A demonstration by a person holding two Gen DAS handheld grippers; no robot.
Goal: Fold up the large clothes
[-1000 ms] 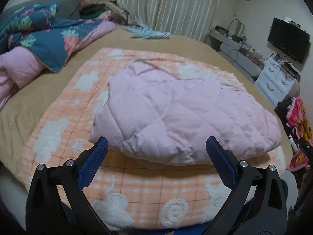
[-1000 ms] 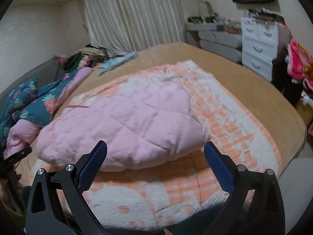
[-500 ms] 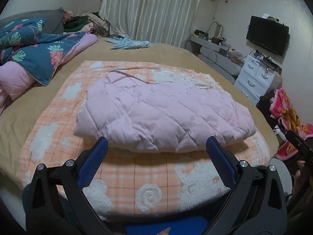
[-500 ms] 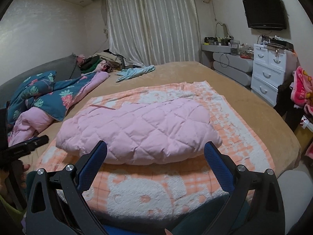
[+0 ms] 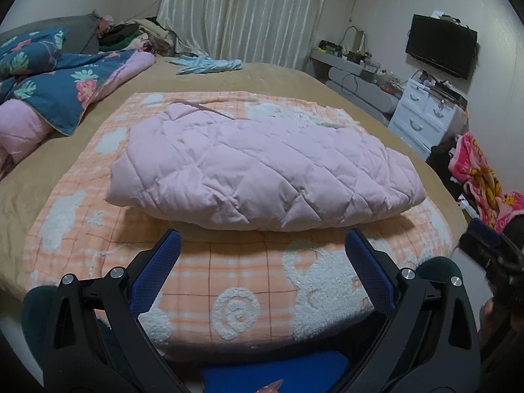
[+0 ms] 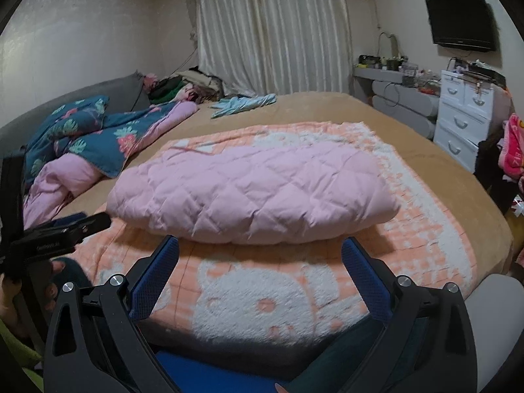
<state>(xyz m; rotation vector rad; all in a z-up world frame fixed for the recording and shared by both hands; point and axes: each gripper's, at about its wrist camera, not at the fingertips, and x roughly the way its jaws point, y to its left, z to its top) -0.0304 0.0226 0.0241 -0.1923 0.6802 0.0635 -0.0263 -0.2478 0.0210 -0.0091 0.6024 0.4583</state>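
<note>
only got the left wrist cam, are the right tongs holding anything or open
Observer: The right tongs are open and empty, stopped short of the folded pink quilted jacket.
Operator: where do my left tongs sit from that side
Observer: The left tongs hang off the jacket's left end, apart from it, in a hand.
Operator: whats under the right tongs
Observer: A white cat face woven into the orange checked fleece blanket.
</note>
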